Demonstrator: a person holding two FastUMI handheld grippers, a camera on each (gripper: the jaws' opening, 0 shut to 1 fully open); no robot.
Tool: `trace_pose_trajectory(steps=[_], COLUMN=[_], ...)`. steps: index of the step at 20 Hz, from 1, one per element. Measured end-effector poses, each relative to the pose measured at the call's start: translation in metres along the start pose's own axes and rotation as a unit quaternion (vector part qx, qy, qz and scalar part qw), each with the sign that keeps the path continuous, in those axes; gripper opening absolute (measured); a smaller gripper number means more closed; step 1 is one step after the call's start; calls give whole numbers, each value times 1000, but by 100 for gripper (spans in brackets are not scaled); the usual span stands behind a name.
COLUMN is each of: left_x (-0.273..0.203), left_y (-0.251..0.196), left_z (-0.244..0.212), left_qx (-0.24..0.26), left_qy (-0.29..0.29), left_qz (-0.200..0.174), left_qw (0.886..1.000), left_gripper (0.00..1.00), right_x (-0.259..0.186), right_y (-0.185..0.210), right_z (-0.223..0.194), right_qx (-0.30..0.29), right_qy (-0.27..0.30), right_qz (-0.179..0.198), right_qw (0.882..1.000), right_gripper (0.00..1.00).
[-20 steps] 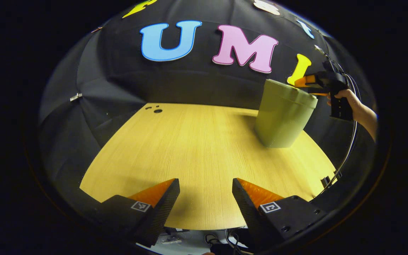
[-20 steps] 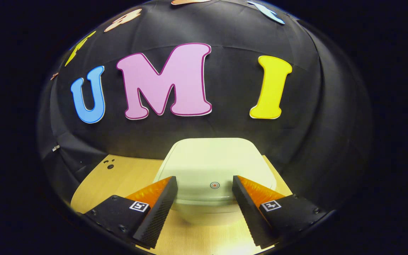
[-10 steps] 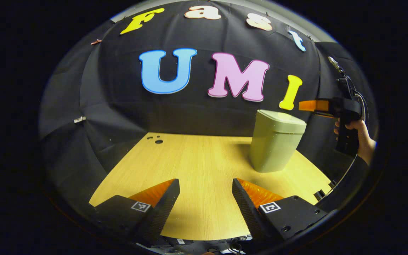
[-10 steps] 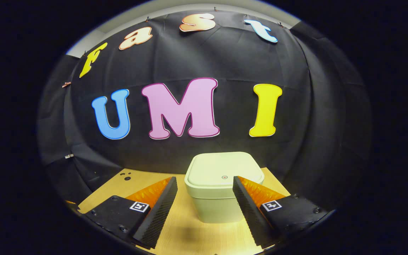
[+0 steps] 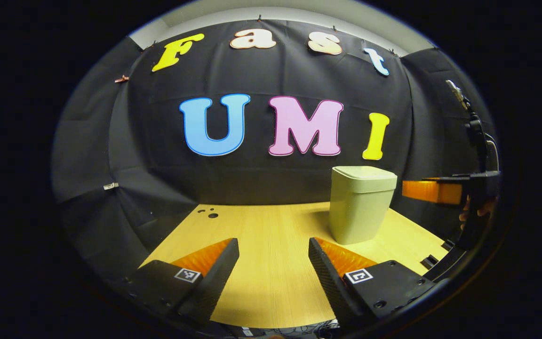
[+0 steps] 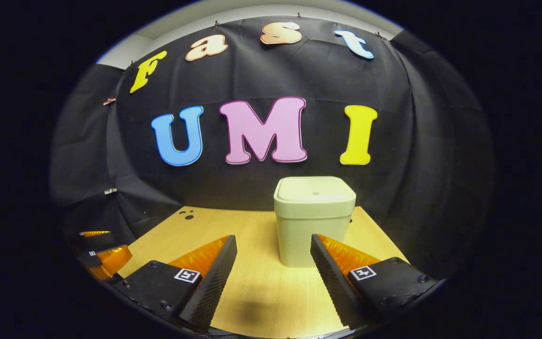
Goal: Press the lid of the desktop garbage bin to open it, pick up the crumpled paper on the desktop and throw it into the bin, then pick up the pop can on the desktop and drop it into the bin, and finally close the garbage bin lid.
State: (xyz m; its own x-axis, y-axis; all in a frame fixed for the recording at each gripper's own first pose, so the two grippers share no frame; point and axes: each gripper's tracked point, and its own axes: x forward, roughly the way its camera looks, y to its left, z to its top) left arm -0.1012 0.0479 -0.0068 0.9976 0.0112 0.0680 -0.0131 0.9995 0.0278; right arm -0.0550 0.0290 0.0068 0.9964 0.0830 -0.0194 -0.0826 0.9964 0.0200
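A pale green garbage bin [image 5: 361,203] [image 6: 314,220] stands upright at the back right of the wooden table [image 5: 261,254], its lid [image 6: 314,190] down flat. My left gripper [image 5: 273,256] is open over the table's near edge, well left of the bin, nothing between its fingers. My right gripper [image 6: 273,254] is open too, hovering in front of the bin and apart from it. In the left gripper view the right gripper [image 5: 428,190] is seen at the far right, level with the bin's top, held by a hand [image 5: 475,209]. The left gripper [image 6: 104,259] sits low at the left of the right gripper view.
Small dark holes [image 5: 209,213] [image 6: 188,215] mark the table's back left corner. Black cloth walls close the booth behind and on both sides. A cable [image 5: 475,127] hangs at the right above the held gripper. A black bracket [image 5: 428,261] sits at the table's right edge.
The right gripper has pulled back and down from over the bin's lid to in front of the bin. The left gripper has drawn back and levelled too. The lid stays down.
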Motion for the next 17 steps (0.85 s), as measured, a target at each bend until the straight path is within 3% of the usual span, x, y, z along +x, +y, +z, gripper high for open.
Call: trace_pose_trajectory(steps=[5,17], left_x=[-16,-5], left_y=[-14,-27], left_z=[-37,-45], left_qx=[-1,-8], left_qy=[35,45], left_qz=[-14,-18], left_qw=[999,999], left_gripper=[96,96], right_x=[-28,-39], right_y=[4,12], right_z=[-54,-95], right_qx=[-21,-14], right_qy=[48,94], right_qz=[1,18], right_qw=[999,995], right_gripper=[99,99])
